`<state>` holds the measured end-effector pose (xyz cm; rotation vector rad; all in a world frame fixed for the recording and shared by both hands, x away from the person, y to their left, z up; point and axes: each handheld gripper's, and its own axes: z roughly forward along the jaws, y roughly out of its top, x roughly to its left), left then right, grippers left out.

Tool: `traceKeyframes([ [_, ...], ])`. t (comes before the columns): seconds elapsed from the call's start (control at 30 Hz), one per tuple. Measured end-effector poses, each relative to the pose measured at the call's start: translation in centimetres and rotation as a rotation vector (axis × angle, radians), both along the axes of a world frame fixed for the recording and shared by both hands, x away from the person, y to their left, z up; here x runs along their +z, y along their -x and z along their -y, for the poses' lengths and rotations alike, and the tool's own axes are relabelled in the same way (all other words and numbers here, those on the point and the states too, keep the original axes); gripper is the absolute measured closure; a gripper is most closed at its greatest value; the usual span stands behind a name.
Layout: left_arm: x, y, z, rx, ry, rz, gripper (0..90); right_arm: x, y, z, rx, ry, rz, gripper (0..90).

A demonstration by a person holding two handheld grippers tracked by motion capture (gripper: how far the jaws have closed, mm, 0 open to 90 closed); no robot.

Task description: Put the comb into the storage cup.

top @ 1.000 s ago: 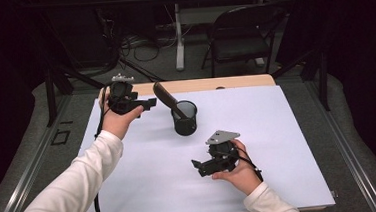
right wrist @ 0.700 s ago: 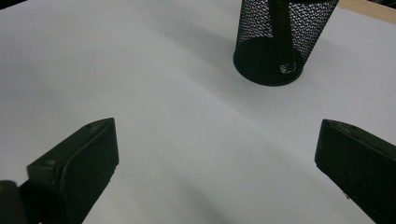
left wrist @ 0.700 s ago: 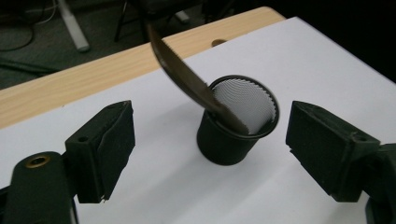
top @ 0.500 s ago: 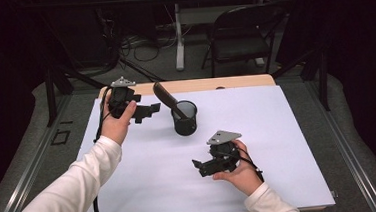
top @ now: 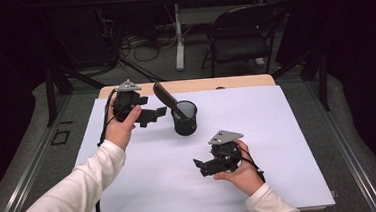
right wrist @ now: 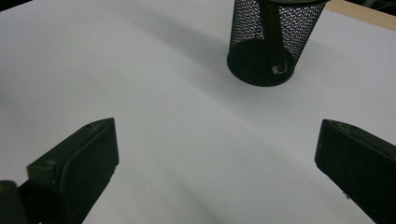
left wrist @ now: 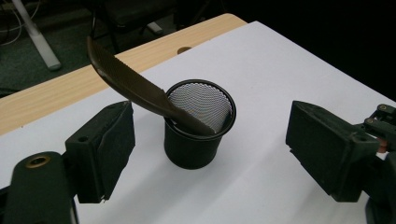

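Black mesh cup [top: 185,117], fine wire-grid pattern w/ solid black rim & base. Dark brown comb [top: 165,97] in it, toothed edge, slight gloss. Both grippers matte black: left gripper [top: 152,115], right gripper [top: 200,166], each w/ grey three-cornered plate on top; brass-coloured ring near left jaws. Plain white sheet [top: 279,144], no pattern, over light wood counter [top: 244,81]. White sleeves. Grey floor, black chair [top: 241,32] behind.
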<state>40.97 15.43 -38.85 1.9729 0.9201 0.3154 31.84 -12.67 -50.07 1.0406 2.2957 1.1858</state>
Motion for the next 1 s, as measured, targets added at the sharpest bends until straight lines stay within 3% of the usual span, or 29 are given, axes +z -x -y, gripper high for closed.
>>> traceKeyframes([
  [1.0,0.4,3.4,-0.7,-0.078,0.025,-0.002,16.1,1.2,0.1,0.8,-0.012,-0.028,0.014,0.0],
])
